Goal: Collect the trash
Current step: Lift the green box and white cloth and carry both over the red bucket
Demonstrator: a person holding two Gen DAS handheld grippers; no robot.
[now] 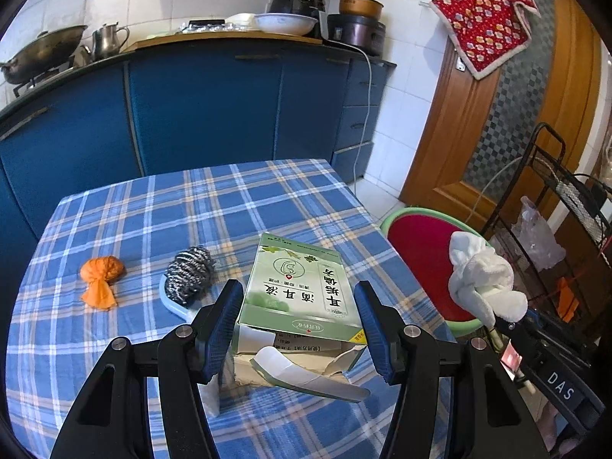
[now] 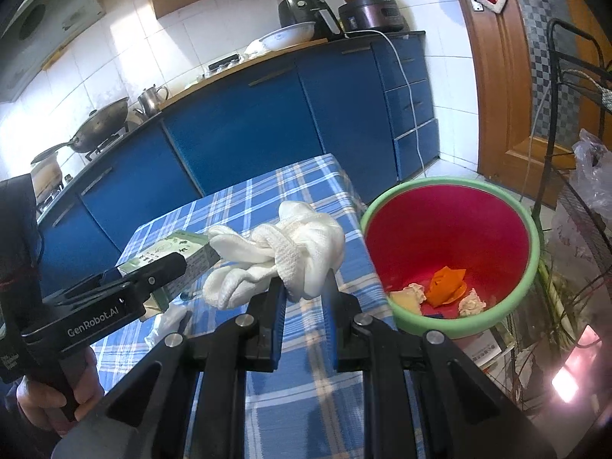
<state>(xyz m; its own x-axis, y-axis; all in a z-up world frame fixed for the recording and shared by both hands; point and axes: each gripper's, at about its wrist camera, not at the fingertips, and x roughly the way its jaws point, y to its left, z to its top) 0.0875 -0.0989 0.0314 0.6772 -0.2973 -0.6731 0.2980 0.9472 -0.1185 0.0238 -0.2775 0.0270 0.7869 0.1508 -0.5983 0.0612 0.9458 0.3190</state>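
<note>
My right gripper [image 2: 304, 287] is shut on a white knotted cloth [image 2: 283, 252] and holds it above the table's right edge, beside a red bin with a green rim [image 2: 533, 229]. The bin holds an orange wrapper [image 2: 445, 283] and crumpled scraps. In the left wrist view the cloth [image 1: 482, 279] hangs over the bin [image 1: 417, 244]. My left gripper [image 1: 300, 310] is open, its jaws on either side of a torn green medicine box [image 1: 294, 287] on the checked tablecloth [image 1: 153, 210]. An orange wrapper ball [image 1: 101, 273] and a steel scourer [image 1: 189, 273] on a blue dish lie left of it.
Blue kitchen cabinets [image 1: 199, 114] stand behind the table, with a wok [image 1: 42, 51], kettle and appliances on the counter. A black wire rack [image 1: 566, 206] with a plastic bag stands right of the bin. A wooden door [image 1: 497, 114] is at the back right.
</note>
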